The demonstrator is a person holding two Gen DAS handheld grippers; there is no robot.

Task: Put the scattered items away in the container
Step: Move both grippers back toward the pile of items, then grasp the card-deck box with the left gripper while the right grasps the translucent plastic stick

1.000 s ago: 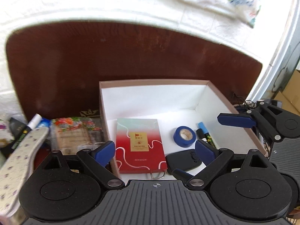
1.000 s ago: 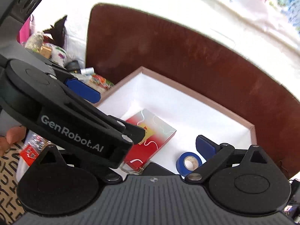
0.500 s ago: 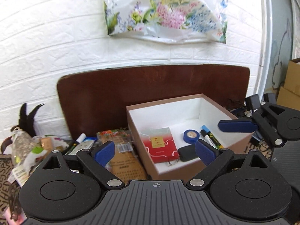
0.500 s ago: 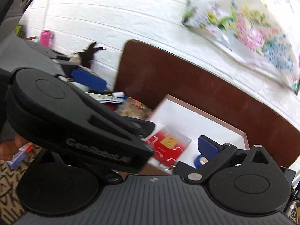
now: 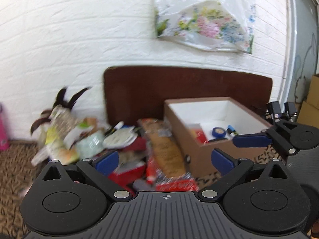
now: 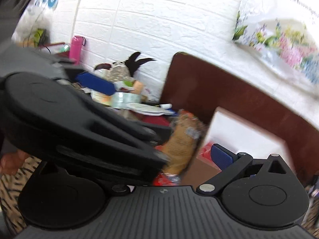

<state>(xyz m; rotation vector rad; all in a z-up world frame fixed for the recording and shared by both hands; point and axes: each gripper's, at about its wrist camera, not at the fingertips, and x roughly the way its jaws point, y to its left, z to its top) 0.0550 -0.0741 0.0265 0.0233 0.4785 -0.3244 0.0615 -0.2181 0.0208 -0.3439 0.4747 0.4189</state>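
Left wrist view: left hand-held gripper (image 5: 164, 159) hovers level, jaws apart, over clutter.

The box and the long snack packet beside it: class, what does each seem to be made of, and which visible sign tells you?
The box looks like matt cardboard: flat brown outer walls, plain white lining, crisp folded corners. The long snack packet seems thin clear plastic film: light glints on it and a printed label shows, though blur leaves this uncertain.
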